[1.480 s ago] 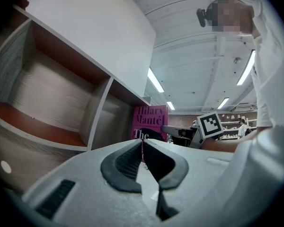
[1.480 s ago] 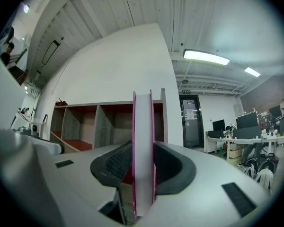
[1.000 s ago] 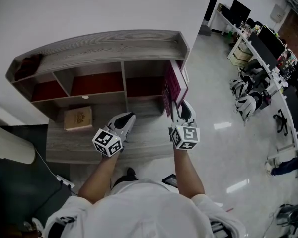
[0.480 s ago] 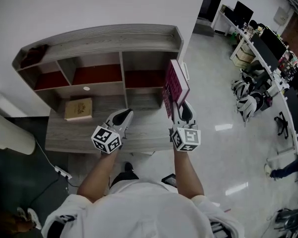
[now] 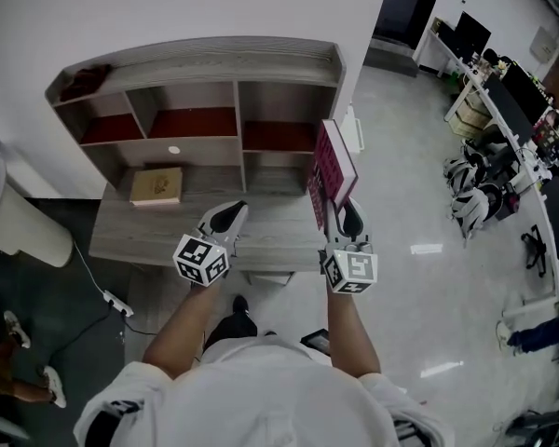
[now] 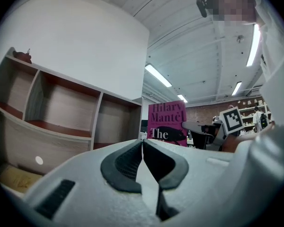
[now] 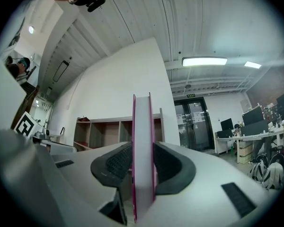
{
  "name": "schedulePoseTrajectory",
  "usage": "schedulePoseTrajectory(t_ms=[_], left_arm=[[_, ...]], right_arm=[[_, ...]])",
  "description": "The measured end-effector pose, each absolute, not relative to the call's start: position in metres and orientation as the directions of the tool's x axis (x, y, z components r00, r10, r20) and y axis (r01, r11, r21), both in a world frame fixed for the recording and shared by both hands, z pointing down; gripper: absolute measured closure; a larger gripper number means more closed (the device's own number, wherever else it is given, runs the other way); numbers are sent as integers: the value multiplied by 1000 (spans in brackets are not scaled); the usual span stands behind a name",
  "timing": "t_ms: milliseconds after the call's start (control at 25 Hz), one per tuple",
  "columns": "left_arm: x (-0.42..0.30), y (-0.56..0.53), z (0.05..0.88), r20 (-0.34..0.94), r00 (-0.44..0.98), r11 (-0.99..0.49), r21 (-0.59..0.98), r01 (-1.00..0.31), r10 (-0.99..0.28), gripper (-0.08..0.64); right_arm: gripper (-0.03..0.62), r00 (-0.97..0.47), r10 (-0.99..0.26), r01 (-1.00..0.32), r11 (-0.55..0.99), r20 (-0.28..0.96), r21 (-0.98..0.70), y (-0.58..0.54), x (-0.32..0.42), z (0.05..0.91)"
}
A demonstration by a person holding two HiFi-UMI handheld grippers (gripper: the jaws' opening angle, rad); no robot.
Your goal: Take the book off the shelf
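Note:
A magenta book (image 5: 331,169) stands upright in my right gripper (image 5: 340,214), well clear of the grey wooden shelf unit (image 5: 197,59). In the right gripper view its white page edge (image 7: 142,150) fills the gap, with both dark pads pressed on the covers. My left gripper (image 5: 225,220) is held beside it over the lower ledge (image 5: 279,236), shut with nothing in it; in the left gripper view its pads (image 6: 142,162) meet. That view also shows the book's cover (image 6: 167,124) off to the right.
A tan flat box (image 5: 156,185) lies on the ledge at the left. A small dark object (image 5: 84,78) sits on the shelf top's left end. Shiny floor (image 5: 419,250) runs right toward desks with monitors (image 5: 508,91). A white bin (image 5: 19,226) stands at the left.
Both grippers and the book have drawn back from the shelf unit, which now sits farther away and higher in the head view. The right grip on the book is unchanged.

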State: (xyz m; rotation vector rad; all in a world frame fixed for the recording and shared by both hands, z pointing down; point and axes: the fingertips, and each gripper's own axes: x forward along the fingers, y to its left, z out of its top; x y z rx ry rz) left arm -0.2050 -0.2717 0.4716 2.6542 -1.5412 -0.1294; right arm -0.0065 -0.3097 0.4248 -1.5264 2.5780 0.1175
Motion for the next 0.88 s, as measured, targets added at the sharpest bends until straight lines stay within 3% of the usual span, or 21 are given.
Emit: schedulePoseTrajectory(t_ms=[480, 880], left_arm=[[-238, -240, 474, -3, 373, -372, 71, -925, -928, 538], [-278, -198, 477, -4, 373, -372, 85, -924, -928, 538]], right_arm=[[457, -474, -870, -878, 479, -133, -6, -259, -13, 442], [457, -412, -904, -910, 415, -112, 2, -210, -42, 444]])
